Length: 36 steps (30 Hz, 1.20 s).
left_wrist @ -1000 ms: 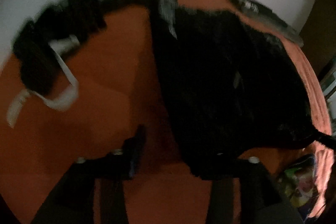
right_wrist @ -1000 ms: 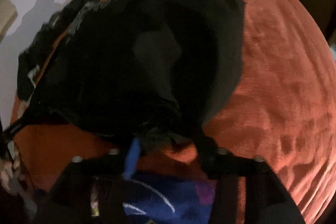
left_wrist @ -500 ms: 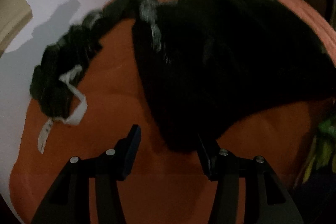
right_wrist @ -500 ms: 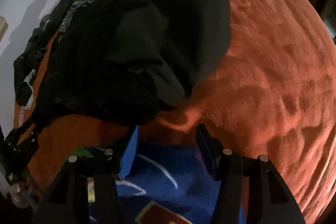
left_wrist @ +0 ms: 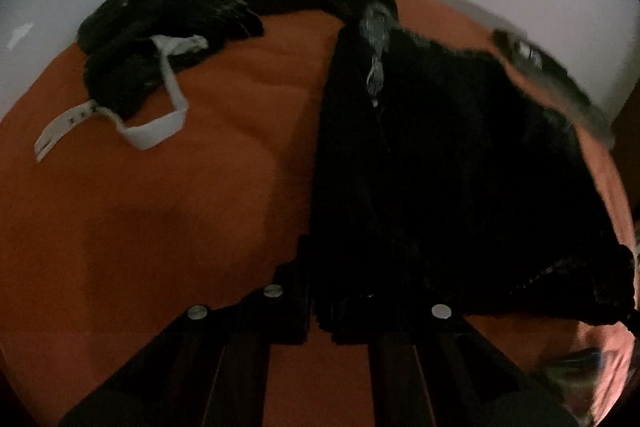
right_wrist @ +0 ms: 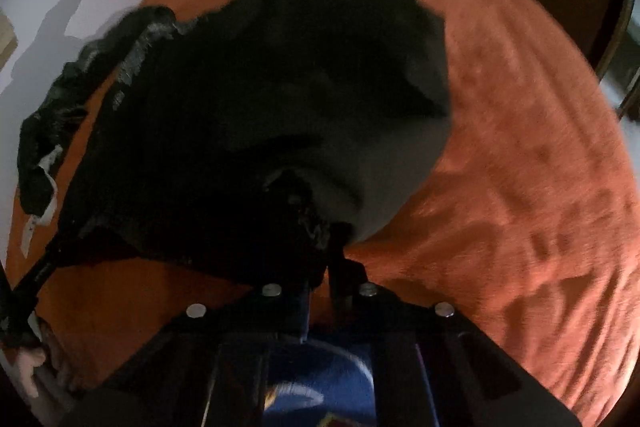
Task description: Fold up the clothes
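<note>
A black garment [left_wrist: 440, 163] lies spread on an orange bedspread [left_wrist: 180, 187], its near edge now pinched at two corners: the left gripper [left_wrist: 320, 311] and right gripper [right_wrist: 320, 267], both spread apart half a second ago, have clamped onto the cloth. That suggests a fold is about to be carried over. A second dark garment [left_wrist: 160, 39] with a white strap [left_wrist: 160, 123] lies crumpled beyond.

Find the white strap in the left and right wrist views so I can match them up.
Left wrist: the white strap is upper left, looping out of the dark pile onto the orange cover.
Right wrist: the same strap is small at the far left edge, beside the pile.
Shared landmark: the black garment, centre right in the left view, centre in the right.
</note>
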Available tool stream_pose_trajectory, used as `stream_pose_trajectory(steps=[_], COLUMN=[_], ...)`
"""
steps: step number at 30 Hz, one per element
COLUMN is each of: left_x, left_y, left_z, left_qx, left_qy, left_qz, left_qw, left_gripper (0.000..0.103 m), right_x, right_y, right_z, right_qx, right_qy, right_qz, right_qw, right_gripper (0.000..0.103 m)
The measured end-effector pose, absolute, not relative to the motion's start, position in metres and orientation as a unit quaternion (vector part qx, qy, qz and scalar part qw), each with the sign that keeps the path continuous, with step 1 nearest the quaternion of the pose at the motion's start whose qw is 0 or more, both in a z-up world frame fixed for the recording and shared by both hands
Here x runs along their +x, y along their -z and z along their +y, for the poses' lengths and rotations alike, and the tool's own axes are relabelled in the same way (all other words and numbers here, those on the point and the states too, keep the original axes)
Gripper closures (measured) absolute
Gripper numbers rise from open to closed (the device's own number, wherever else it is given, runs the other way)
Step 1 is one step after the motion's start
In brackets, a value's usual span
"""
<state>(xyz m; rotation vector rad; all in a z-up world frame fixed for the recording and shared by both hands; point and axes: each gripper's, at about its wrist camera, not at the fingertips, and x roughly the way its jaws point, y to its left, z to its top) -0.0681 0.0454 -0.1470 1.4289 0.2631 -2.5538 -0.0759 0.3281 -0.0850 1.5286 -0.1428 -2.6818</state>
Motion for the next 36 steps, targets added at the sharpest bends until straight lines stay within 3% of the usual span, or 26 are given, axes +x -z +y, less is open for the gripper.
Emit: stream_pose_trajectory(steps=[4, 9, 21, 36], left_x=[-0.057, -0.044, -0.044, 0.011], left_y=[0.149, 0.151, 0.146, 0.090], left_z=[0.036, 0.025, 0.017, -0.001], left_qx=[0.492, 0.498, 0.509, 0.469], left_qy=[0.852, 0.830, 0.815, 0.833], left_qz=[0.155, 0.237, 0.272, 0.293], left_qw=[0.092, 0.081, 0.053, 0.025], left_gripper=[0.096, 0.096, 0.089, 0.089], right_x=[-0.068, -0.070, -0.065, 0.000], right_y=[0.079, 0.089, 0.089, 0.007], right_z=[0.330, 0.337, 0.346, 0.357], right_qx=[0.509, 0.547, 0.593, 0.534], right_qy=[0.861, 0.837, 0.804, 0.841], right_qz=[-0.003, -0.011, -0.031, -0.077], right_qw=[0.010, 0.012, 0.036, 0.027], right_gripper=[0.097, 0.097, 0.094, 0.094])
